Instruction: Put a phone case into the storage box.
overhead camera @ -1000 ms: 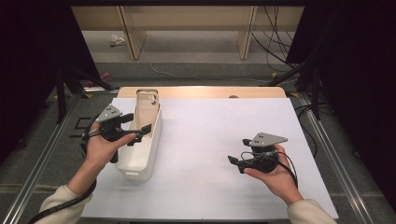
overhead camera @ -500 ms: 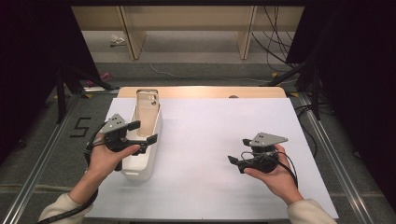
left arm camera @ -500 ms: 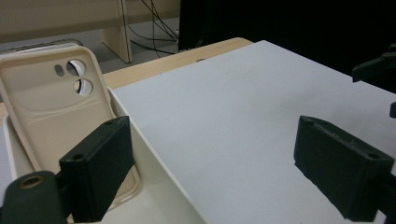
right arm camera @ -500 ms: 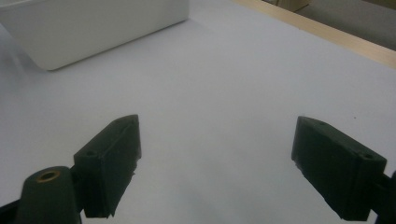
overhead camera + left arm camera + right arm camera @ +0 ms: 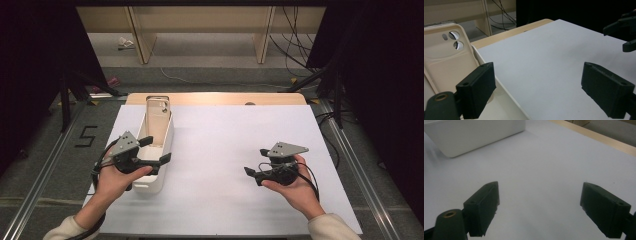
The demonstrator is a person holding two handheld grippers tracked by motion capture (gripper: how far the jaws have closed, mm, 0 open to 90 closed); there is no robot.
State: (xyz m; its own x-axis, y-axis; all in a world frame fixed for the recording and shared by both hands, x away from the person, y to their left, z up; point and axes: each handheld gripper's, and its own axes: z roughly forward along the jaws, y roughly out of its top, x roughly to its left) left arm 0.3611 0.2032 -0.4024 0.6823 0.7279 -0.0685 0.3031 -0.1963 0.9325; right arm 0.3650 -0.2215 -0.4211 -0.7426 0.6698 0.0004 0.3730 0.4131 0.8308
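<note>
Now both tools spread: left tool (image 5: 154, 150) over bin (image 5: 150, 182) rim, apparently untouching.

A sheet (image 5: 225, 165) covers most of the table (image 5: 215, 98), whose far edge stays bare behind it. A bin (image 5: 155, 145) stands on the sheet's left part, its length running near to far. A phone (image 5: 158, 111) leans in the bin's far end. The left gripper (image 5: 152, 151) hangs over the bin's near half, one jaw inside the bin wall, the other outside over the sheet. The right gripper (image 5: 248, 173) sits well apart on the right, above bare sheet, jaws pointing left towards the bin. Shelf legs (image 5: 140, 42) stand on the floor beyond the table.
</note>
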